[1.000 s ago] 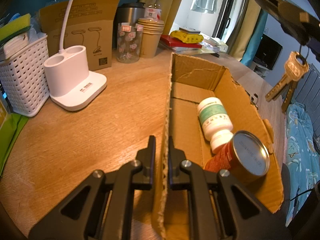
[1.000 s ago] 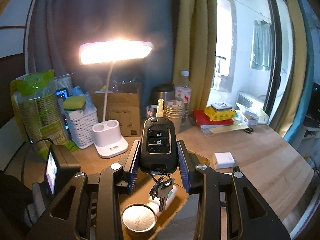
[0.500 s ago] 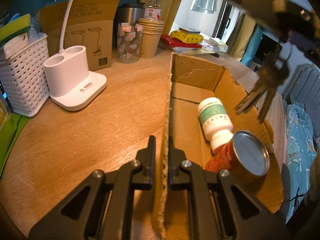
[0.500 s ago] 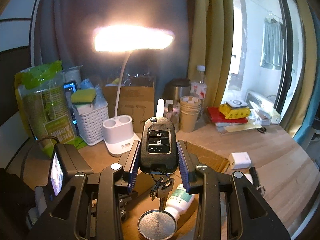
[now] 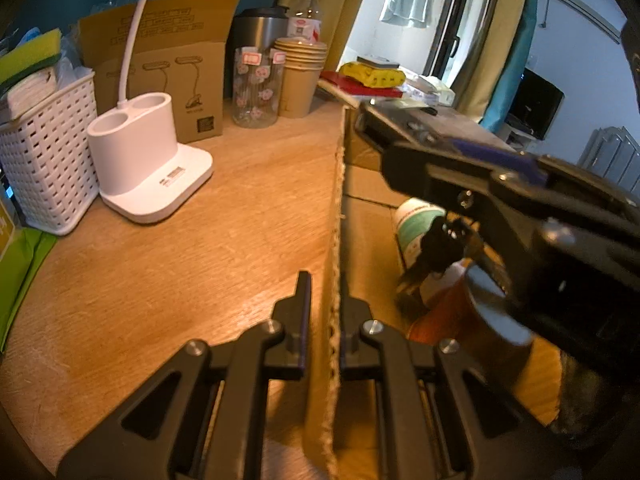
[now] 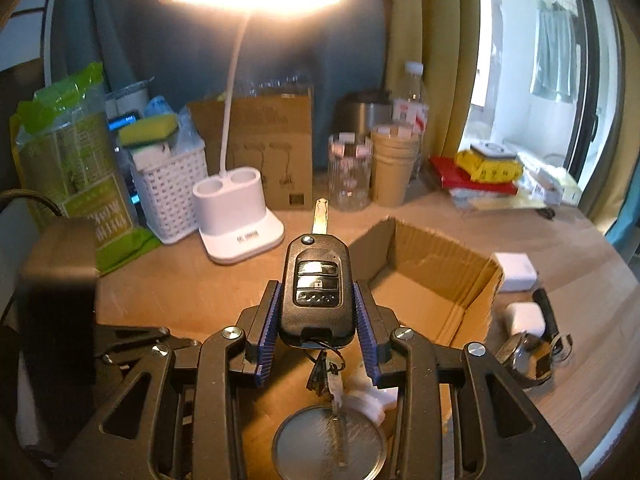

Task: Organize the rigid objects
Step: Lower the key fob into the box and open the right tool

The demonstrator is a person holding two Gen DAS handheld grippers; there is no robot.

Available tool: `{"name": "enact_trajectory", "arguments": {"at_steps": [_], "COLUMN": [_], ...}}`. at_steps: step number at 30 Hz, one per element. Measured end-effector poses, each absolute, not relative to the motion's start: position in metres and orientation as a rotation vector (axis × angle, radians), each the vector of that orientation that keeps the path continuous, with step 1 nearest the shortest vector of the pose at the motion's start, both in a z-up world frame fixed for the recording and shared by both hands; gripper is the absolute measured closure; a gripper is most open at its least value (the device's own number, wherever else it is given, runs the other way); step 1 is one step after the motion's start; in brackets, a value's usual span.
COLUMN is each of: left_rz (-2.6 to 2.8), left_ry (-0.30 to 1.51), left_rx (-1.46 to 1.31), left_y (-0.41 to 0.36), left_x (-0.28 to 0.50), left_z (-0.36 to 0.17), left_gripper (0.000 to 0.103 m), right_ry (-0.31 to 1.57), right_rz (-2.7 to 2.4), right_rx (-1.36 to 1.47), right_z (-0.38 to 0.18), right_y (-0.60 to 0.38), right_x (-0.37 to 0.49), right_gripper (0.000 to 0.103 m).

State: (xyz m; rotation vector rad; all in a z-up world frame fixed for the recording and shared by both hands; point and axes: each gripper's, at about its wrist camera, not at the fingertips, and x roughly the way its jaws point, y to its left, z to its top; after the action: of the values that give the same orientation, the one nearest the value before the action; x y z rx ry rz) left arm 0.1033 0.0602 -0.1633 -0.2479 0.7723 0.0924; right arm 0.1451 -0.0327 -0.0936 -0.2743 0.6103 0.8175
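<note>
Right gripper (image 6: 317, 316) is clamped on the car key (image 6: 317, 288); left gripper (image 5: 323, 308) pinches the box wall (image 5: 334, 240). Dangling keys (image 6: 323, 372) (blurred) perhaps touch the can (image 6: 329, 444), itself half cut off.

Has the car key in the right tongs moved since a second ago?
Yes. The car key, clamped in the right tongs, has come down toward the cardboard box; against the lamp base, the view sits lower and nearer the table.

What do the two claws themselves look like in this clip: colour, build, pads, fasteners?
Both are matte black plastic with triangular cut-outs and round silver screw heads at the pivots. The right claw has ribbed blue pads lining its fingers. The left claw has slim, flat black fingers. No sleeves show.
</note>
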Motion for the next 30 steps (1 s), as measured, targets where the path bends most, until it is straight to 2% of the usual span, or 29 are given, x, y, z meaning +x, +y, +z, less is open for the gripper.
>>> {"name": "enact_trajectory", "arguments": {"at_steps": [8,19,21,26,30], "left_rz": [0.094,0.095,0.095,0.095,0.095], "left_ry": [0.777,0.779,0.779,0.779,0.779], "left_rx": [-0.253,-0.254,-0.255,-0.255,-0.255], "left_y": [0.060,0.062,0.063,0.062,0.062], "left_x": [0.104,0.105,0.105,0.105,0.105], "left_z": [-0.163,-0.163,-0.163,-0.163,-0.163], "left_gripper": [0.092,0.092,0.092,0.092,0.092], "right_ry": [0.681,0.682,0.666,0.633,0.602], "right_rz": [0.783,0.742,0.746,0.734,0.709], "right_rx": [-0.336,-0.332,-0.319,-0.302,-0.265], "right_z": [-0.109,-0.105,-0.100,-0.091,-0.085], "right_y": [-0.029,-0.039,-0.042,-0.050,-0.061], "right_x": [0.150,0.154,0.153,0.153,0.157], "right_gripper": [0.066,0.065,0.061,0.041,0.035]}}
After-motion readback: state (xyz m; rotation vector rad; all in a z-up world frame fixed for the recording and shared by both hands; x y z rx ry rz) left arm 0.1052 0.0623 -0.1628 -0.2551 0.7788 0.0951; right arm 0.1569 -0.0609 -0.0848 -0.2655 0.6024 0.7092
